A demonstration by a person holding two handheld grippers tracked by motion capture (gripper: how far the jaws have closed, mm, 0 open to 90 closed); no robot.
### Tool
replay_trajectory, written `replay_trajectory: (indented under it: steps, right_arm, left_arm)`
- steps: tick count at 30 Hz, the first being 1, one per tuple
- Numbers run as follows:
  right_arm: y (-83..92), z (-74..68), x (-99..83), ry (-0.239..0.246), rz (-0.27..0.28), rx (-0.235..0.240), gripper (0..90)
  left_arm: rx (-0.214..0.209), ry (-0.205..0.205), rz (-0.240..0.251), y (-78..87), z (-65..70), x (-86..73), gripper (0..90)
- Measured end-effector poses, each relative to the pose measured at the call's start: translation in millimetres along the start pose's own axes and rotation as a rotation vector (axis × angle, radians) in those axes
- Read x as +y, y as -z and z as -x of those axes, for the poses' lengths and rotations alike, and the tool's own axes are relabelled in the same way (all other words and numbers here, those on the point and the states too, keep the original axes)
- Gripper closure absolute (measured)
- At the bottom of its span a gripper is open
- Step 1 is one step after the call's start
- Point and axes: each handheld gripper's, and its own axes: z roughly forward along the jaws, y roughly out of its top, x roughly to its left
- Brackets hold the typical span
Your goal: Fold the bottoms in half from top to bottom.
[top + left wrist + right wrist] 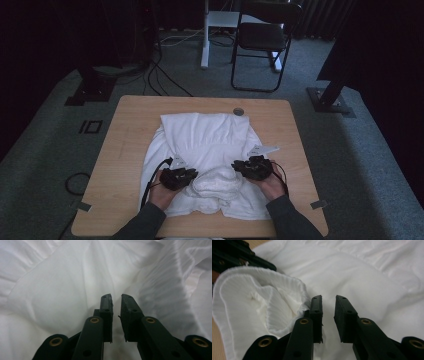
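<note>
The high view showed a white garment (205, 145) spread across the middle of a wooden table (125, 165), its near part rolled into a soft bundle (216, 182) between the two grippers. At the left of that roll sat the left gripper (186, 177); in the left gripper view its jaws stood close together with a narrow gap, and no cloth was pinched between them, only rumpled fabric (62, 290) lying beyond. At the right of the roll sat the right gripper (245, 169); in the right gripper view its jaws were likewise nearly together with a slim gap, empty, just beside a ribbed hem (249, 302) that curled up at the left.

The cloth looked light, limp and easily creased, likely to sag and unroll unless both ends were taken at once. The doubled ribbed edge seemed the firmest place to pinch, since a single layer would probably slip or drag the rest along.

The tabletop was pale wood with a small round grommet (238, 111) near its far edge. Beyond lay grey carpet (350, 150), loose cables (160, 75), a folding chair (262, 40) and dark curtains.
</note>
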Motion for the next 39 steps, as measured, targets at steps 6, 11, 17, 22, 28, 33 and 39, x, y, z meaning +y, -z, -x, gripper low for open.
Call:
replay_trajectory:
  steps: [6,11,17,22,28,33,39]
  right_arm:
    - [-7.1,-10.4,4.1,0.01,0.022,0.026,72.9]
    - [0.2,-9.8,2.8,-0.021,0.062,0.015,71.8]
    - [-11.4,-32.3,-20.6,0.05,-0.046,0.076,81.0]
    - [-23.2,-38.1,-42.6,0.105,-0.199,0.101,88.1]
    - [-15.2,-20.5,-11.9,0.101,-0.052,-0.028,62.8]
    - [-25.7,5.9,13.0,0.026,0.024,-0.094,56.3]
    - [-64.6,41.0,31.5,-0.042,0.006,-0.185,52.8]
  left_arm:
    - [-0.081,-0.072,-0.037,-7.9,20.4,-5.9,79.5]
    - [-0.109,-0.101,-0.064,-9.1,30.1,-16.0,78.8]
    - [-0.11,-0.08,-0.081,-9.3,30.4,-23.4,78.8]
    - [-0.088,-0.091,-0.07,-4.3,27.1,-20.9,70.3]
    - [0.07,-0.051,0.005,4.7,-7.8,7.4,61.4]
    - [0.152,0.04,0.063,0.4,-40.8,28.0,61.1]
    - [0.206,0.09,0.008,-25.7,-71.6,35.3,61.0]
